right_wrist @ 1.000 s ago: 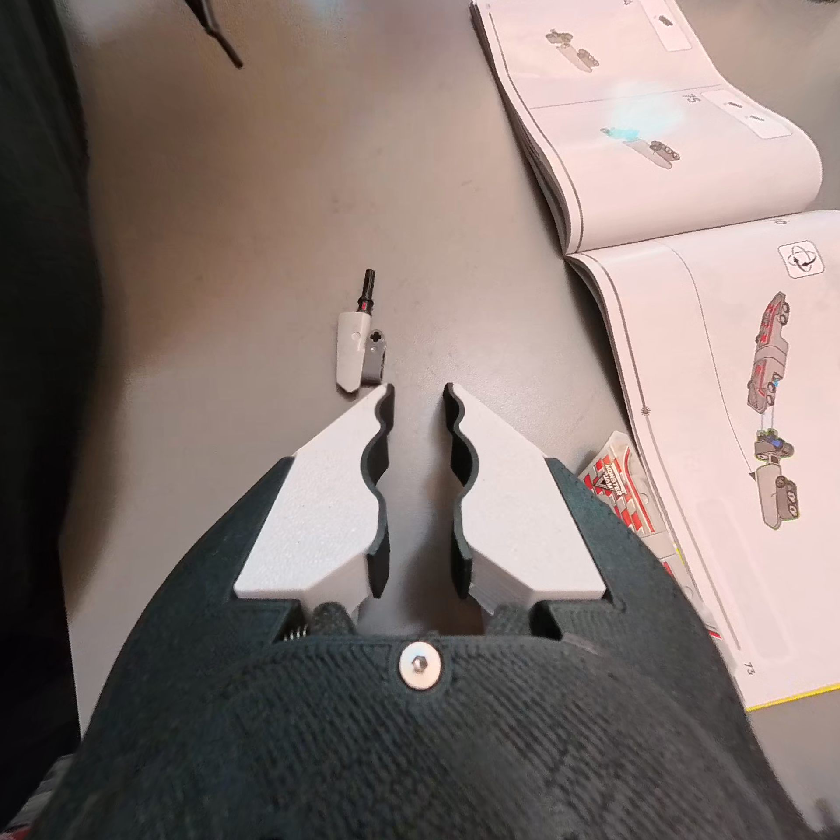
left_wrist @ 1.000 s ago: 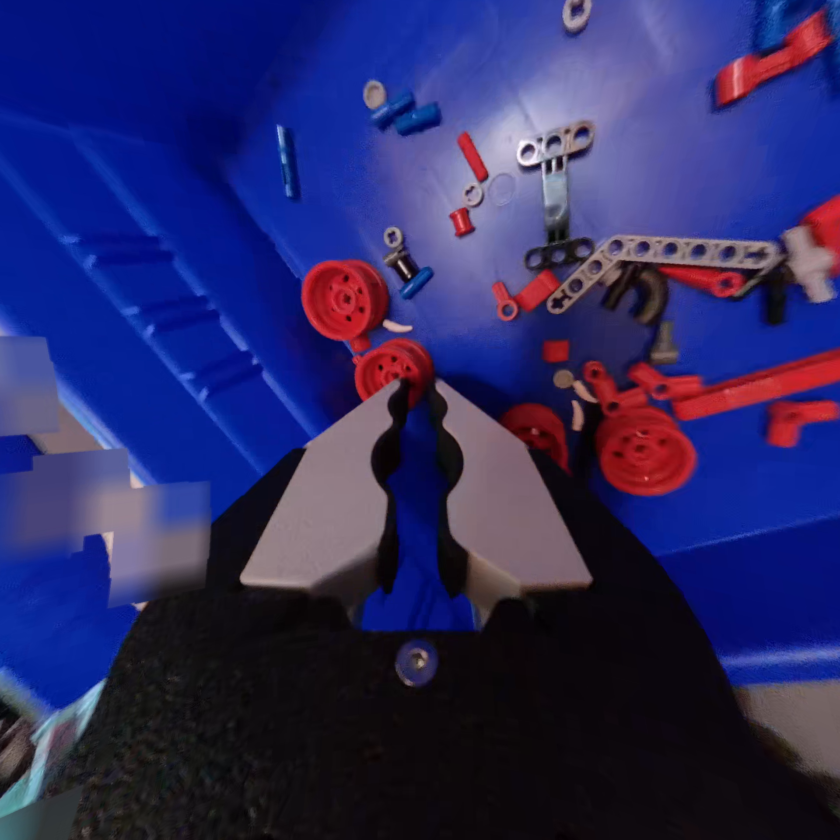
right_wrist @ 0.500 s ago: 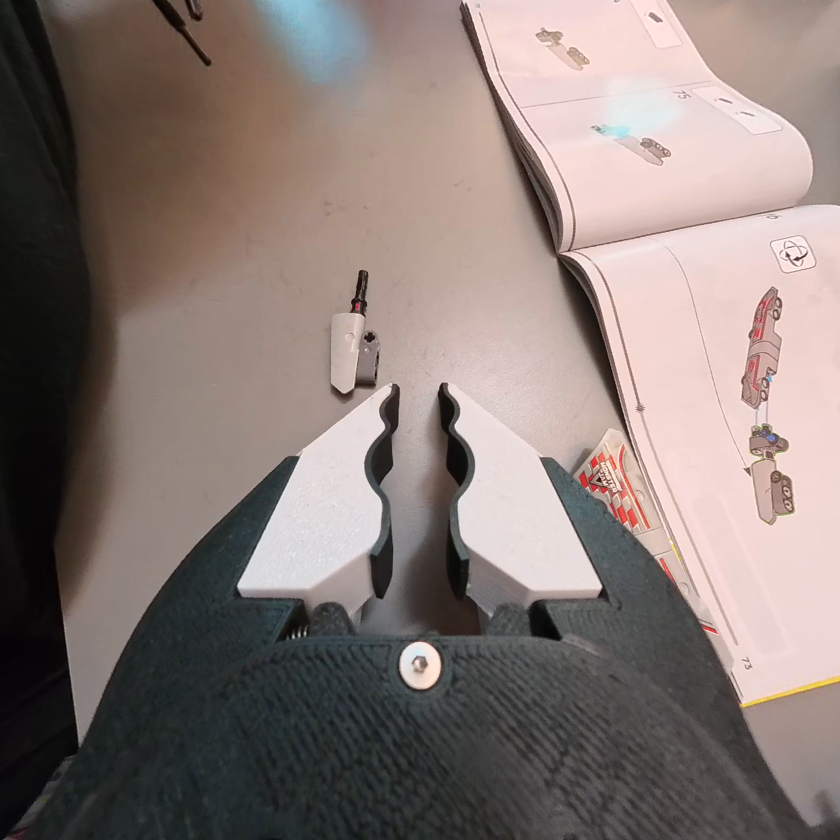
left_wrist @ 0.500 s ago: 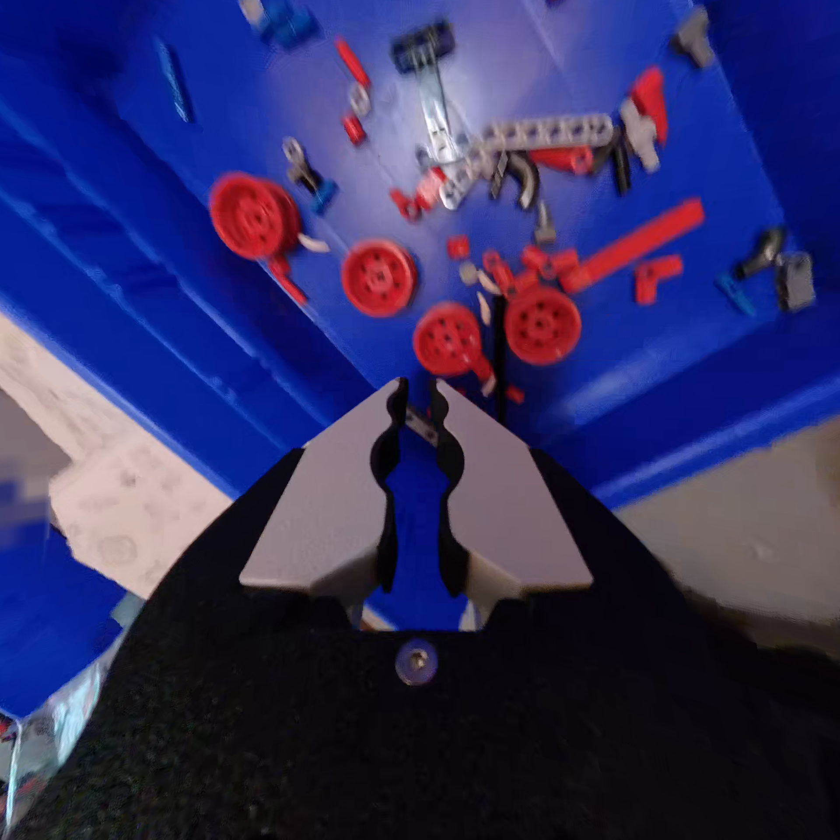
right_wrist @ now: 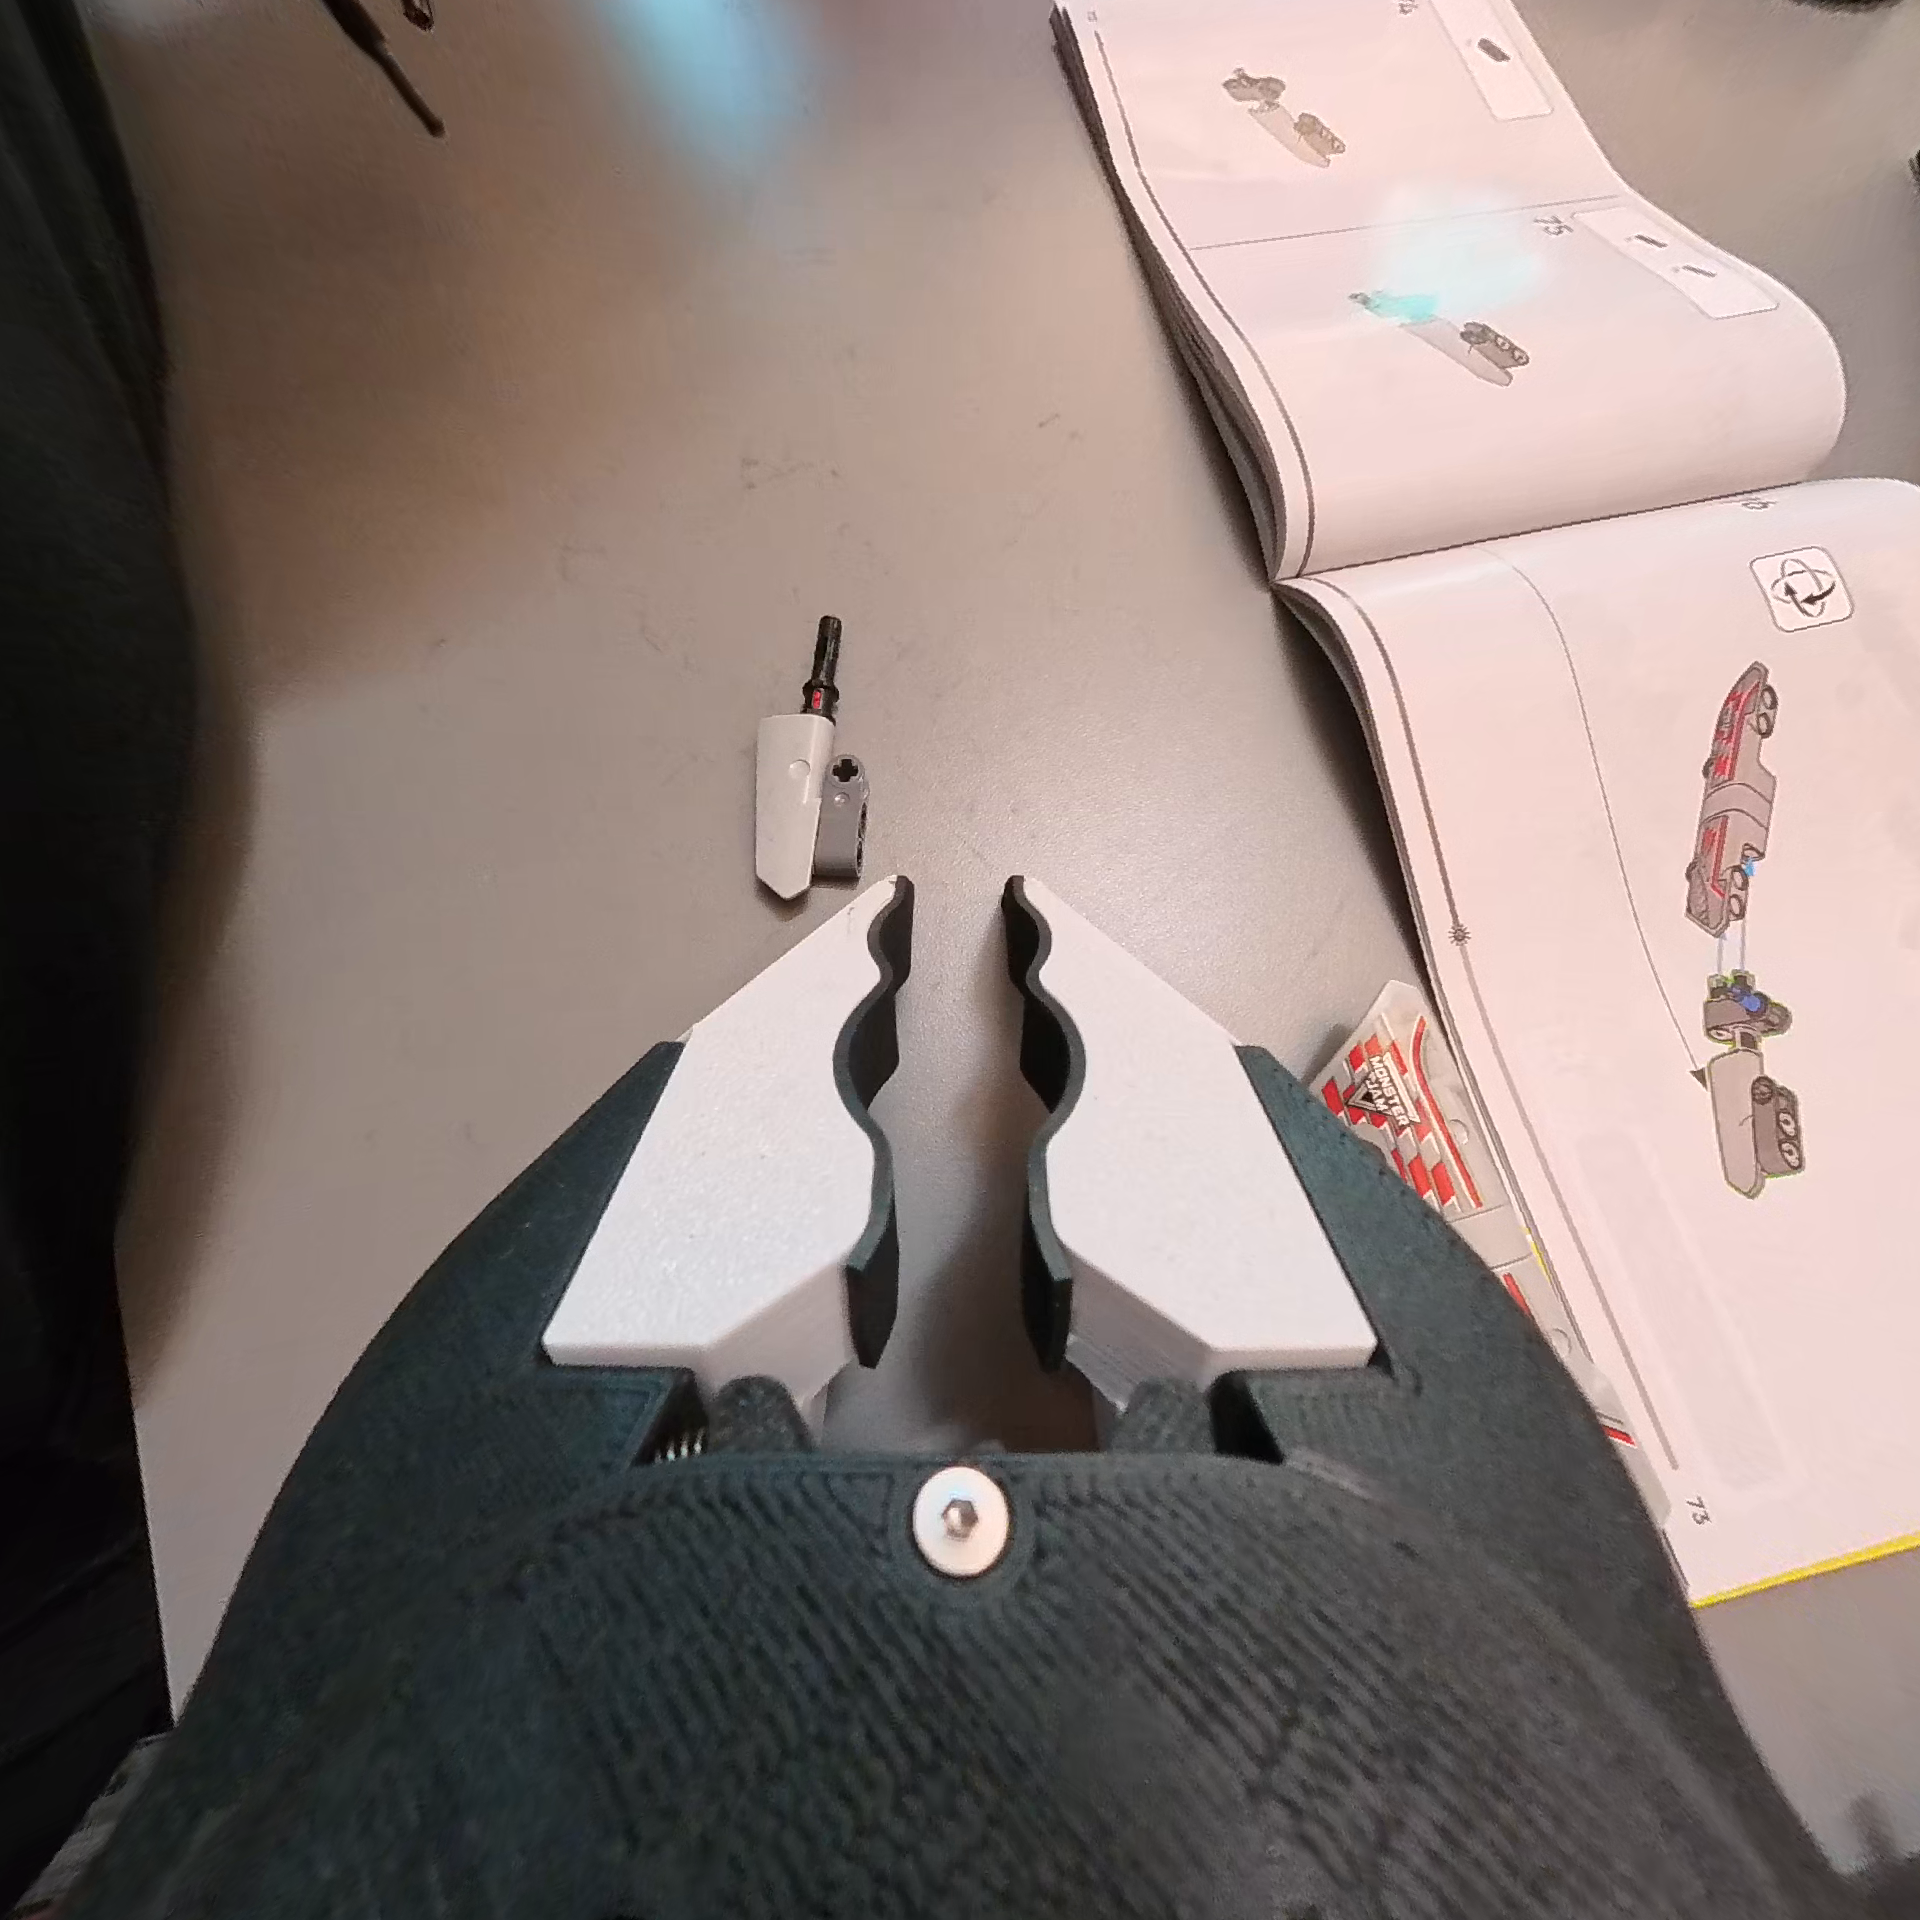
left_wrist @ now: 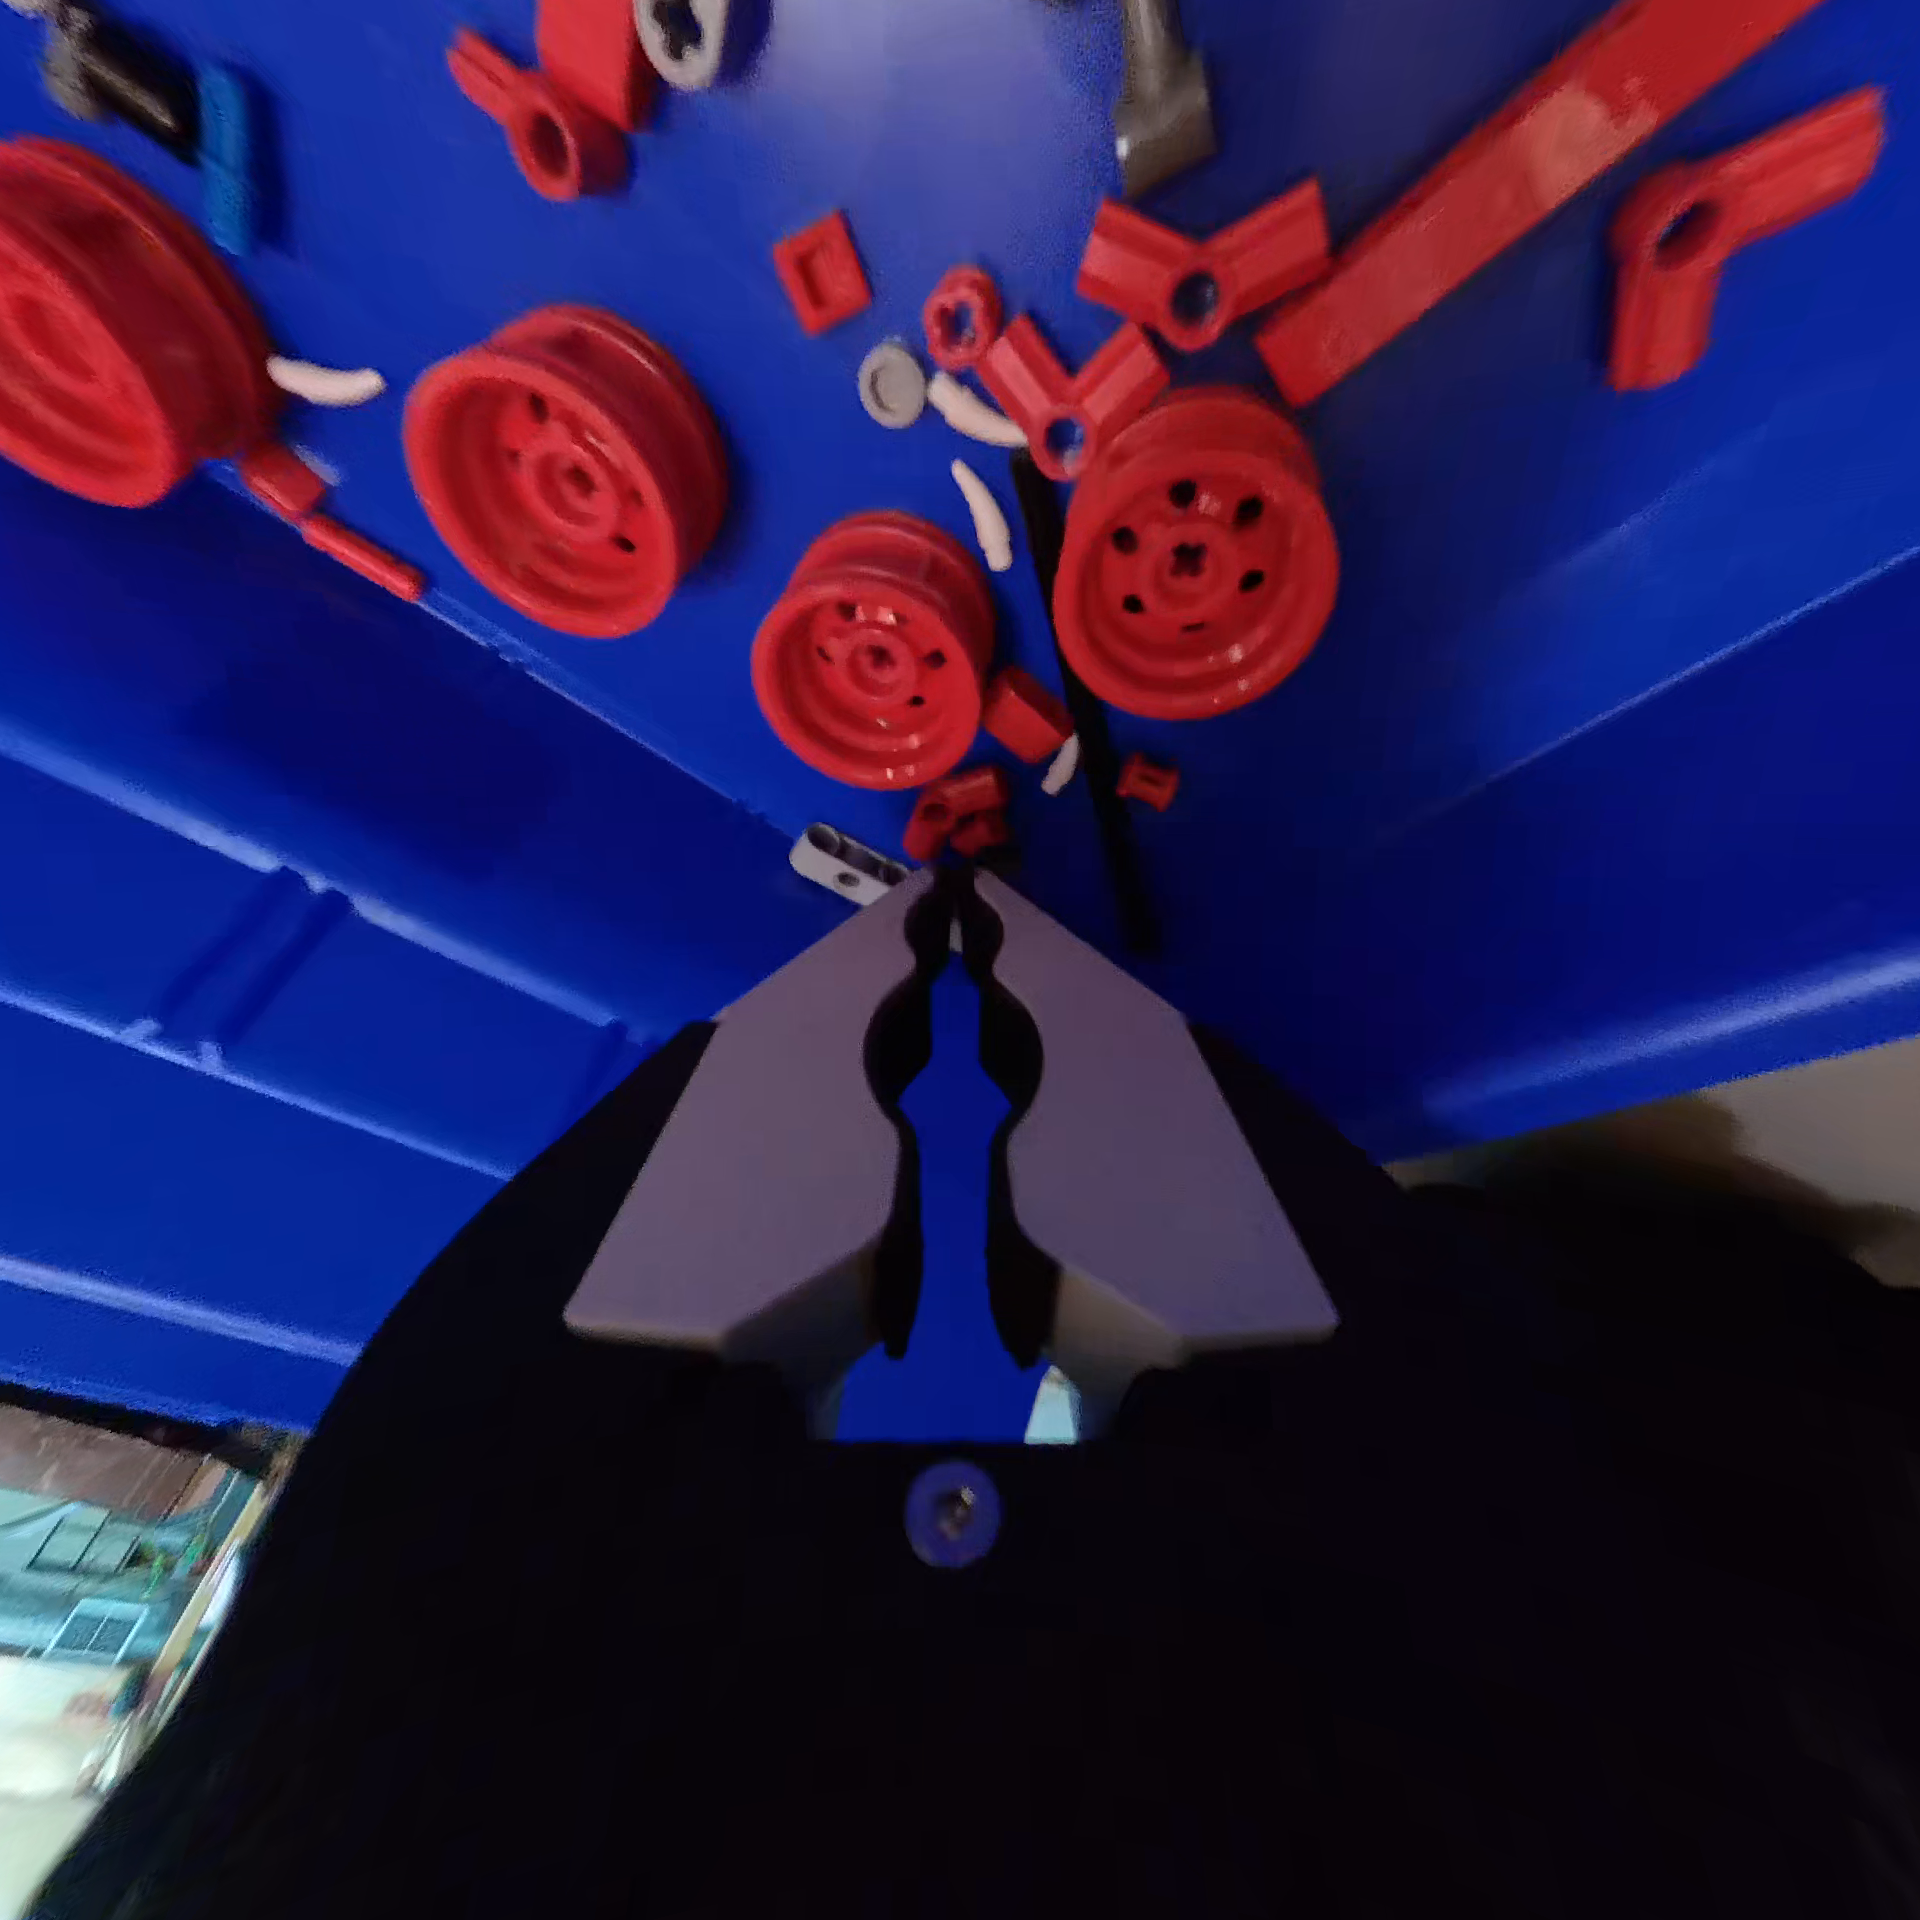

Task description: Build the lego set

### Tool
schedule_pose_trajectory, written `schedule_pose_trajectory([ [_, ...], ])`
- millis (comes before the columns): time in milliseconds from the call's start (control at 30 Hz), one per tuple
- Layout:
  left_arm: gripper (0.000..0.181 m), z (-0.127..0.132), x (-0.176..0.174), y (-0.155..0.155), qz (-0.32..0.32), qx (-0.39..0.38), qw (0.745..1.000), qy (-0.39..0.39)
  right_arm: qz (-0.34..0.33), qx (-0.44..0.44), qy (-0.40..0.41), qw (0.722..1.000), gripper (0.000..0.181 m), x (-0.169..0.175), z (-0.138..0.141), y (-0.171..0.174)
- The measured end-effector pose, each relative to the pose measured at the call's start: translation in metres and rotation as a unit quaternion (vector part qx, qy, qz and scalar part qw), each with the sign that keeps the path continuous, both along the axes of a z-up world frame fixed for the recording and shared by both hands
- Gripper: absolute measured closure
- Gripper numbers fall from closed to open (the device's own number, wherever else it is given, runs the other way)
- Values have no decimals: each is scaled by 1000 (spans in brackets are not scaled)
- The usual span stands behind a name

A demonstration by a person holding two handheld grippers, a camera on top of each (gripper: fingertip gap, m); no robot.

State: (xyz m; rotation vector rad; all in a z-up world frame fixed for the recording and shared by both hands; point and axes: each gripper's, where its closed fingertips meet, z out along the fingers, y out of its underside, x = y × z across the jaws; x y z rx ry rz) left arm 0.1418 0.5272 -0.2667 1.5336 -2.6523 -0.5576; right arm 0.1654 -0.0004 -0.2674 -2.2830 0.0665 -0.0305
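Glossy blue plastic fills the left wrist view: a moulded bin (left_wrist: 312,790) with ribbed walls and a smooth floor strewn with loose lego pieces. Four round red wheel hubs lie there, ridged and pierced with small holes; the small hub (left_wrist: 873,649) sits nearest the left tongs (left_wrist: 951,883), with a larger hub (left_wrist: 1195,556) just to its right. Between these two runs a thin black rod (left_wrist: 1091,727). Beyond the larger hub lies a long flat red beam (left_wrist: 1507,177) and several angled red connectors. A tiny red connector (left_wrist: 956,816) lies just in front of the left tongs, beside a pale grey holed piece (left_wrist: 842,862). The left tongs have wavy black-lined grey fingers nearly pressed together at the tips; whether they pinch anything I cannot tell.

A matte grey tabletop (right_wrist: 623,364) fills the right wrist view. The right tongs (right_wrist: 956,894) hover spread apart with nothing between them. Just ahead and left of them lies a small grey wedge-shaped assembly (right_wrist: 805,816) with a black pin sticking out. Right of the tongs an open paper instruction booklet (right_wrist: 1558,727) lies, a red-and-white sticker sheet (right_wrist: 1392,1122) tucked under its edge.
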Motion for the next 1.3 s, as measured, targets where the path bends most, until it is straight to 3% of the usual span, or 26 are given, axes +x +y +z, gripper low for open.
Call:
schedule_pose_trajectory([
  [133, 181, 2, 24, -27, 19, -104, 991, -82, -2, 0, 6, 1000, 166, 1, 0, 0],
  [267, 181, 23, 17, 4, 69, -15, 991, -114, -4, 0, 7, 1000, 167, 1, 0, 0],
  [367, 181, 16, -7, 2, 82, 7, 995, -48, -4, 0, 5, 1000, 167, 1, 0, 0],
  [433, 181, 12, -24, 11, 69, 64, 995, 17, -4, 0, 4, 1000, 167, 1, 0, 0],
  [600, 181, 3, -21, 19, 30, 102, 993, 58, -4, 0, 0, 1000, 167, 1, 0, 0],
  [667, 181, 3, -15, 14, 15, 69, 997, 28, -4, 0, -1, 1000, 167, 1, 0, 0],
  [767, 181, 6, 13, -20, 21, -62, 995, -79, -4, 0, 1, 1000, 167, 1, 0, 0],
  [867, 181, 26, 14, 1, 37, -13, 992, -118, -4, 0, 0, 1000, 167, 1, 0, 0],
  [967, 181, 21, -6, 7, 65, 10, 995, -70, -4, 0, -1, 1000, 167, 1, 0, 0],
  [1033, 181, 17, -25, 21, 42, 85, 995, 11, -4, 0, -3, 1000, 167, 1, 0, 0],
  [1133, 181, 3, -33, 24, -10, 121, 988, 92, -4, -1, -8, 1000, 167, 1, 0, 0],
  [1233, 181, 0, -30, 24, -36, 107, 989, 100, -4, -1, -9, 1000, 167, 1, 0, 0],
  [1300, 181, -1, -16, 19, -42, 66, 996, 38, -4, -1, -8, 1000, 167, 1, 0, 0],
])
